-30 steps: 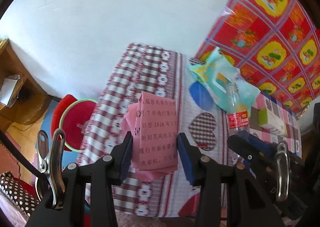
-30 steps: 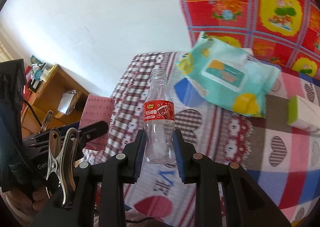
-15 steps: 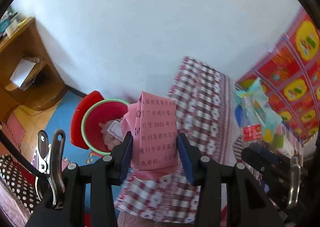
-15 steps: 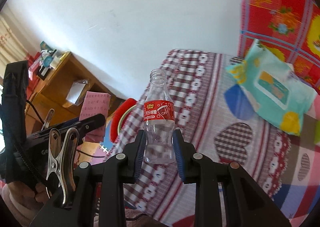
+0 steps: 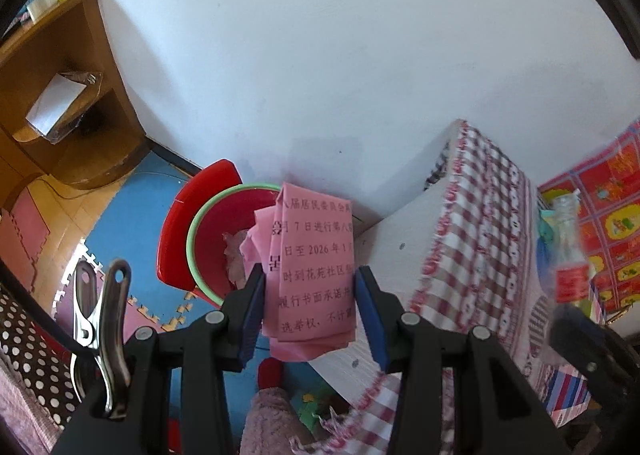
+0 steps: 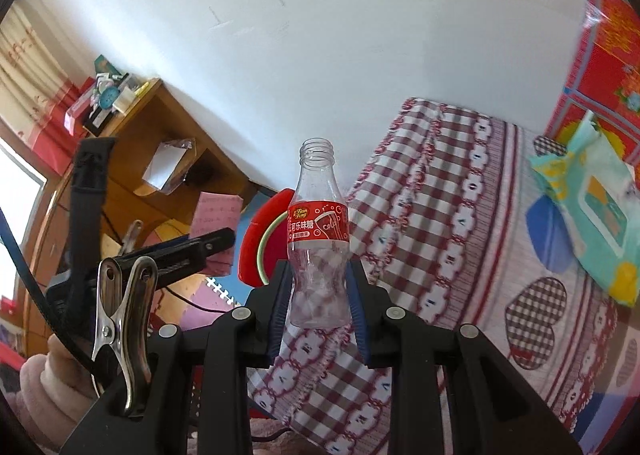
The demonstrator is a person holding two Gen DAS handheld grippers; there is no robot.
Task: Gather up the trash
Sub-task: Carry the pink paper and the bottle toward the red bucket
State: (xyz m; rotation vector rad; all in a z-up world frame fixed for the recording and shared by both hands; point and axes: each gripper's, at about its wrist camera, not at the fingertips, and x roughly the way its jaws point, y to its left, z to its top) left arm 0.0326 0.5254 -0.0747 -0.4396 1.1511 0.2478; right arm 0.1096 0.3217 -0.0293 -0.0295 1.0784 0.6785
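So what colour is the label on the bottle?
Red with white lettering, on the clear plastic bottle; clearest in the right wrist view.

A plain white wall (image 5: 320, 55) rises behind a brown wooden shelf unit (image 6: 160, 127) (clutter on top), over blue and pink foam floor mats (image 5: 132, 215); daylight enters a window (image 6: 16, 199) at left.

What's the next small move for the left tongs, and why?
Probably ease the left tongs a bit further out over the red bin, then release. They grip the folded pink paper, and the bin's open mouth lies just beyond it, slightly left.
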